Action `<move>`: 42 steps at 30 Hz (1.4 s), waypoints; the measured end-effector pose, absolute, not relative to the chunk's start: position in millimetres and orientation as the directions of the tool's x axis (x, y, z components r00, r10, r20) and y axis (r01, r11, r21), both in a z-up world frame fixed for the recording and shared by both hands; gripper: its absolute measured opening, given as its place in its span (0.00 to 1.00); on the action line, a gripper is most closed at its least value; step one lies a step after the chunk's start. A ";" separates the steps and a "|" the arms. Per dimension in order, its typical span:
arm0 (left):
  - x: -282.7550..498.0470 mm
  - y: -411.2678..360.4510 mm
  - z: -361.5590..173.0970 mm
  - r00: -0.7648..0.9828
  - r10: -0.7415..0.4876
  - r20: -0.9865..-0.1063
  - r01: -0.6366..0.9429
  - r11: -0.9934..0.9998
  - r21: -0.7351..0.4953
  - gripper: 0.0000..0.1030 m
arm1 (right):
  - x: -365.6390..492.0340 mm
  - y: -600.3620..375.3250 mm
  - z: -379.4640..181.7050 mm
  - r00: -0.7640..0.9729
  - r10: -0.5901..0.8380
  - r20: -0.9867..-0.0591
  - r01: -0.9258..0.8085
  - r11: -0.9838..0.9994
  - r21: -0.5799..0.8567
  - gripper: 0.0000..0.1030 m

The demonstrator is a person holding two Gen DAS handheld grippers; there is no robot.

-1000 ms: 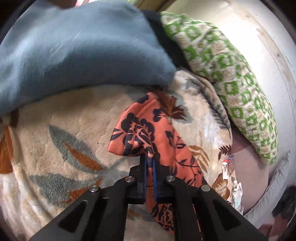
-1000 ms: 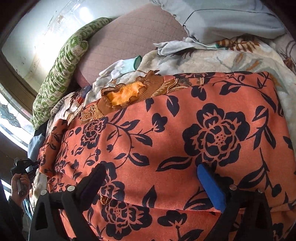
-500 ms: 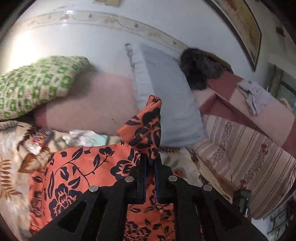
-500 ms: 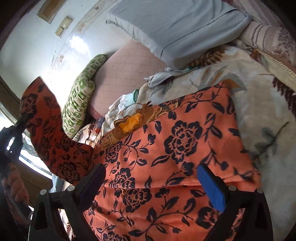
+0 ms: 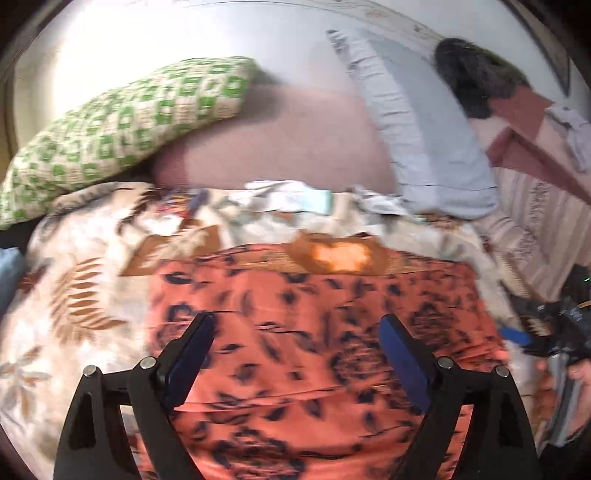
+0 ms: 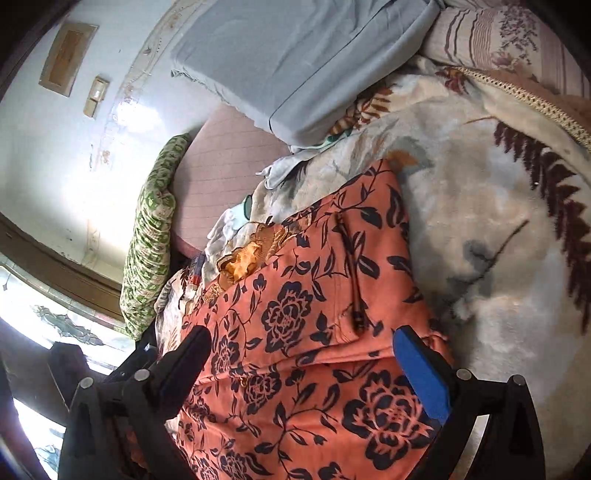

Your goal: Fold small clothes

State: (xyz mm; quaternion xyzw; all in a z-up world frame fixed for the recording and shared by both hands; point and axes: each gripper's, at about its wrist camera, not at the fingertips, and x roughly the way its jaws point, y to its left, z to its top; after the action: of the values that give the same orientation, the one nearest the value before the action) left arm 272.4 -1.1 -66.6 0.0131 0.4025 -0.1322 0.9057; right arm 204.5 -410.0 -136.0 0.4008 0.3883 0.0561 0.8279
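Note:
An orange garment with a dark blue flower print [image 5: 314, 332] lies flat on a cream leaf-patterned blanket [image 5: 85, 280]; it also shows in the right wrist view [image 6: 314, 321] with one side folded over onto itself. My left gripper [image 5: 295, 325] is open and empty, its jaws wide apart just above the garment. My right gripper [image 6: 301, 339] is open and empty over the garment's near part. The right gripper also shows at the right edge of the left wrist view [image 5: 532, 336], held by a hand.
A green checked pillow [image 5: 122, 125], a pink cushion [image 5: 280, 144] and a grey-blue pillow [image 5: 424, 133] lean against the white wall. Small pale clothes [image 5: 295, 195] lie behind the garment. A striped cover [image 6: 495, 33] lies at the right.
My left gripper carried the garment's corner up and across, then opened and let it go. The garment now lies folded over. The right gripper stayed open.

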 end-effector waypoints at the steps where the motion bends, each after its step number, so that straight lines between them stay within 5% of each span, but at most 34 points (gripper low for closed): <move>1: 281.5 13.9 -78.4 0.627 -0.171 -0.760 0.201 0.978 -0.054 0.88 | 213.9 -408.6 -138.2 0.690 0.408 -0.598 0.221 0.668 0.710 0.98; 4: 307.9 46.7 -146.0 0.441 0.045 -0.896 0.080 0.993 0.090 0.89 | 242.9 -406.6 -159.5 0.629 0.453 -0.632 0.258 0.645 0.719 0.97; 9: 295.6 62.5 -133.2 0.491 -0.017 -0.871 0.050 0.999 0.009 0.88 | 255.0 -399.9 -159.7 0.529 0.377 -0.760 0.350 0.719 0.600 0.91; 15: 195.2 89.2 -68.4 0.605 -0.189 -0.774 0.190 0.978 -0.091 0.88 | 184.2 -399.5 -110.0 0.565 0.394 -0.725 0.242 0.761 0.602 0.93; 21: 86.1 128.0 -86.1 0.450 -0.313 -0.836 0.194 0.949 -0.250 0.88 | 59.4 -416.5 -134.5 0.363 0.451 -0.816 0.168 0.829 0.533 0.93; 29: 42.5 125.9 -135.3 0.328 -0.320 -0.889 0.066 0.947 -0.316 0.88 | -16.7 -423.9 -175.4 0.267 0.533 -0.803 0.150 0.800 0.581 0.93; 32: 34.7 118.5 -140.5 0.309 -0.285 -0.907 0.042 0.957 -0.287 0.80 | -16.1 -421.4 -181.4 0.234 0.538 -0.810 0.170 0.798 0.579 0.92; 35: 26.9 115.9 -138.2 0.336 -0.286 -0.897 0.050 0.957 -0.287 0.80 | -20.7 -407.0 -180.1 0.192 0.542 -0.818 0.149 0.808 0.570 0.76; 38: 27.5 114.3 -150.2 0.323 -0.246 -0.914 0.030 0.968 -0.249 0.77 | -31.1 -388.5 -183.1 0.189 0.457 -0.869 0.101 0.872 0.480 0.73; 39: 27.6 114.1 -150.4 0.332 -0.227 -0.916 0.034 0.973 -0.229 0.73 | -33.2 -380.5 -186.3 0.184 0.426 -0.886 0.088 0.891 0.446 0.69; 41: 27.4 111.4 -149.7 0.338 -0.132 -0.932 0.033 0.991 -0.128 0.48 | -37.3 -363.5 -189.3 0.186 0.364 -0.913 0.057 0.923 0.380 0.59; 42: 27.8 111.0 -148.5 0.343 -0.091 -0.935 0.030 0.996 -0.086 0.24 | -38.6 -356.5 -188.5 0.194 0.326 -0.925 0.043 0.939 0.340 0.55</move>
State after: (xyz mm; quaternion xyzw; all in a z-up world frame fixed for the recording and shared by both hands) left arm 27.8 111.0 -148.5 -0.0267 0.5718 -0.0367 0.8192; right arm -38.6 -356.5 -188.5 0.1470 0.6280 0.0931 0.7585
